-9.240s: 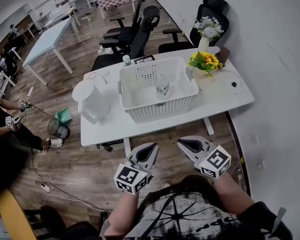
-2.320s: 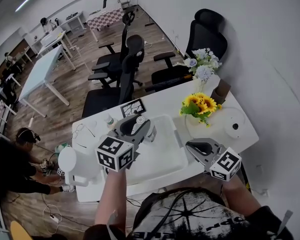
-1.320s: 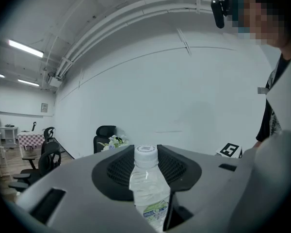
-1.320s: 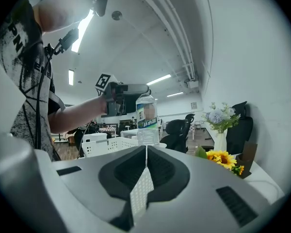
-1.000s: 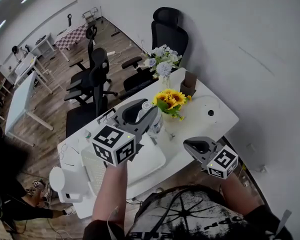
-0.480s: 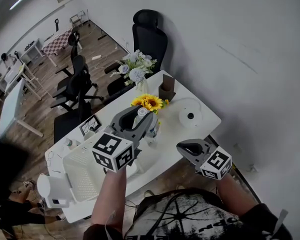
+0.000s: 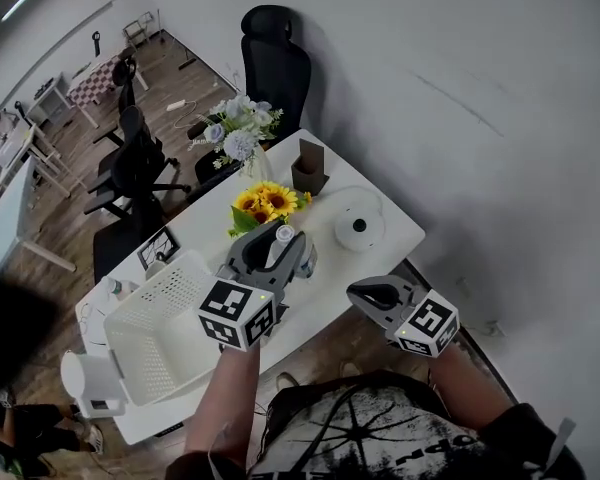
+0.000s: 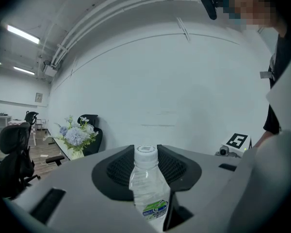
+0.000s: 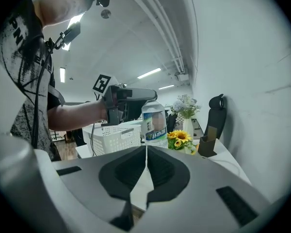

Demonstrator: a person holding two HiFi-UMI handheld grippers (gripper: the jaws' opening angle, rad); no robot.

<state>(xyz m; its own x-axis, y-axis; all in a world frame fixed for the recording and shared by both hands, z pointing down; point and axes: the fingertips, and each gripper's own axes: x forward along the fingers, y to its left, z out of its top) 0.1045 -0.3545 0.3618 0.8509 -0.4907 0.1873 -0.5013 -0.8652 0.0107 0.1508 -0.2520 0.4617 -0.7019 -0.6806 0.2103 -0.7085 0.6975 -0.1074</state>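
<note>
Left hand-held gripper (image 7: pixel 276 243) grips a clear plastic bottle (image 8: pixel 148 188), white-capped, above the white desk (image 7: pixel 385 248). Right hand-held gripper (image 7: pixel 368 293) clenched, empty, beyond the desk's near edge.

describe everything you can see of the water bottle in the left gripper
The water bottle is small, of clear ribbed plastic, with a white screw cap on and a label printed in green, blue and white. It stands upright between the jaws of the left gripper, which are shut on its sides. It is held over the white table, close to the sunflowers. Its base is hidden.
</note>
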